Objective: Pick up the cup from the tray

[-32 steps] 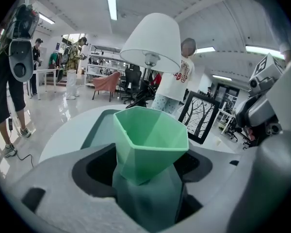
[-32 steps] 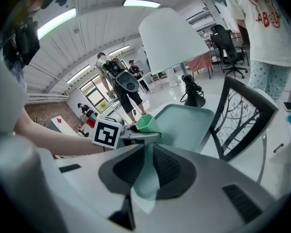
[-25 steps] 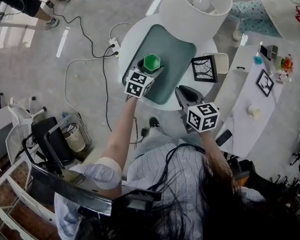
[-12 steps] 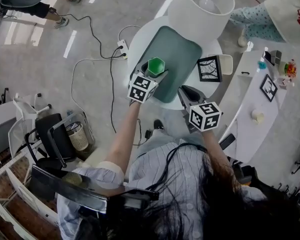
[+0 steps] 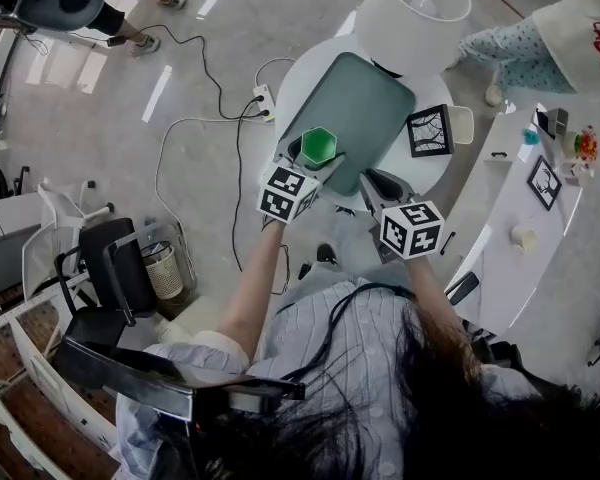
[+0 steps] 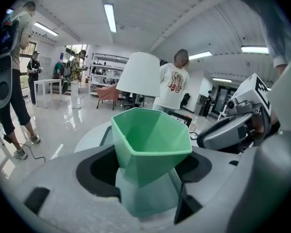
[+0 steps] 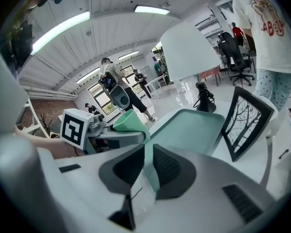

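Left gripper (image 6: 150, 188) pinched green cup (image 6: 150, 140) between jaws, at near left corner of tray (image 5: 365, 98); right gripper (image 7: 146, 176) jaws pressed together, empty, just off tray's near edge; lamp (image 5: 412, 8) at tray's far edge; picture frame (image 5: 429, 131) right of tray.

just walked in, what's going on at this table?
A person works two handheld tools over a round white table. The left tool is shut on the green cup, holding it upright by the near edge of the teal tray. The right tool is shut and empty, near the tray.
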Motion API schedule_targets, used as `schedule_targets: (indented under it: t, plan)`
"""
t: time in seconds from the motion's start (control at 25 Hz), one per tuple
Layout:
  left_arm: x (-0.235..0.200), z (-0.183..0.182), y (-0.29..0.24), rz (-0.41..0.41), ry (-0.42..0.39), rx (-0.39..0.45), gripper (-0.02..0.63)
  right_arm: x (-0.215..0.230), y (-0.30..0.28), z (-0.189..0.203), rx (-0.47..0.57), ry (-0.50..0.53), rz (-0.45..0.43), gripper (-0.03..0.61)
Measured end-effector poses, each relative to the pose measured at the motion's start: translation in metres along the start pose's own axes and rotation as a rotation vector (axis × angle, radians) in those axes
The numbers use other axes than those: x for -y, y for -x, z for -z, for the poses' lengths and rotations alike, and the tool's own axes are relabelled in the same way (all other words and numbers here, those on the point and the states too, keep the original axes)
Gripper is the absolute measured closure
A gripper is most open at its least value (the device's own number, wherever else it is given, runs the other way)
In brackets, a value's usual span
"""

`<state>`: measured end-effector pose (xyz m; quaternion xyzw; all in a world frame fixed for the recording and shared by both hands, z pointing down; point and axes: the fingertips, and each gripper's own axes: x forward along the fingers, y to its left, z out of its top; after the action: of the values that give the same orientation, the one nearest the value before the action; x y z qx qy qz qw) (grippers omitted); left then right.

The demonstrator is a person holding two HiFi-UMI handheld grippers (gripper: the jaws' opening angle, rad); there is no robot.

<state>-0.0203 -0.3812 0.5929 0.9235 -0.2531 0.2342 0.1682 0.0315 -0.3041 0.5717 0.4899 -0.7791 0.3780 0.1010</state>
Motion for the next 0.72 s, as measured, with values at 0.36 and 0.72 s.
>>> schedule_targets:
  t: [0.36,0.72]
  plan:
    - [0.029,0.002,0.067,-0.034,0.021,0.032,0.273,-0.041,0.012,0.014,0.038,0.046,-0.031,0.51]
    - [0.064,0.021,0.125,-0.049,0.03,0.056,0.273,-0.086,0.033,0.039,0.058,0.096,-0.06,0.509]
